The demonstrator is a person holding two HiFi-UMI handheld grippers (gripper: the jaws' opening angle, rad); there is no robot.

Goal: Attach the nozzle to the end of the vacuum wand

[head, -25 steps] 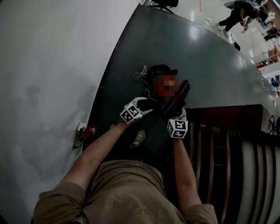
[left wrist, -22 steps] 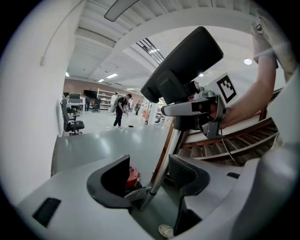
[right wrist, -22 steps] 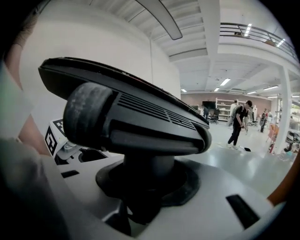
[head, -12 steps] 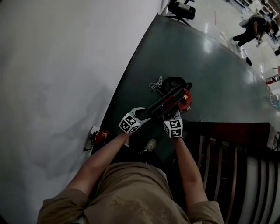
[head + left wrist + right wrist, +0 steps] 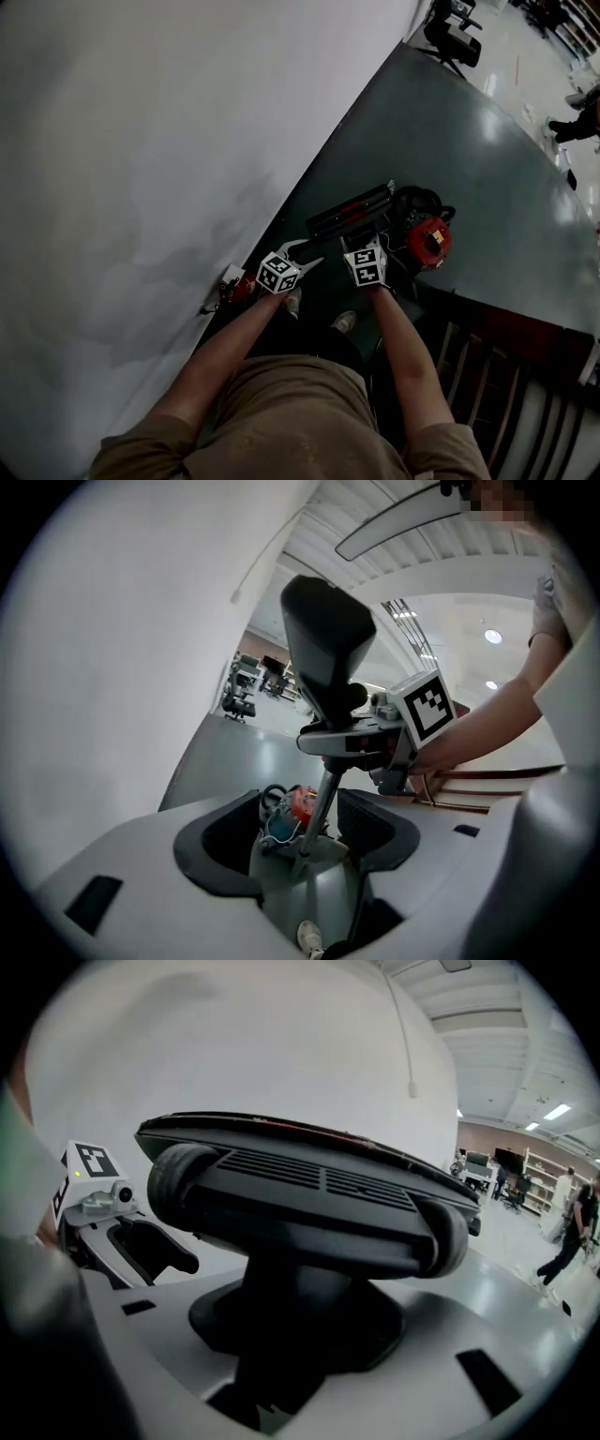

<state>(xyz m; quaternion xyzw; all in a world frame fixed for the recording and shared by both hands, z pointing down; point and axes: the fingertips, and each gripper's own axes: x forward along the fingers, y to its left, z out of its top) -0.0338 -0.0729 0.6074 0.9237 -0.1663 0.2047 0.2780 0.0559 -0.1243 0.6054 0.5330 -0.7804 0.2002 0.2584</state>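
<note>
The black floor nozzle hangs above the dark floor near the white wall. My right gripper is shut on its thick neck; its jaws have just been opening, with the neck still between them. In the right gripper view the wide nozzle head fills the frame. A thin metal wand runs down from the nozzle between the pads of my left gripper, which stand apart from it on both sides. In the head view the left gripper sits just left of the right one.
The red vacuum body with its coiled hose lies on the floor right of the grippers. A wall socket with a red plug is low on the white wall. A dark railing runs at lower right; the person's shoes are below.
Both grippers have carried the nozzle away from above the vacuum body toward the white wall. The body now lies to their right, and the left gripper has rolled.
</note>
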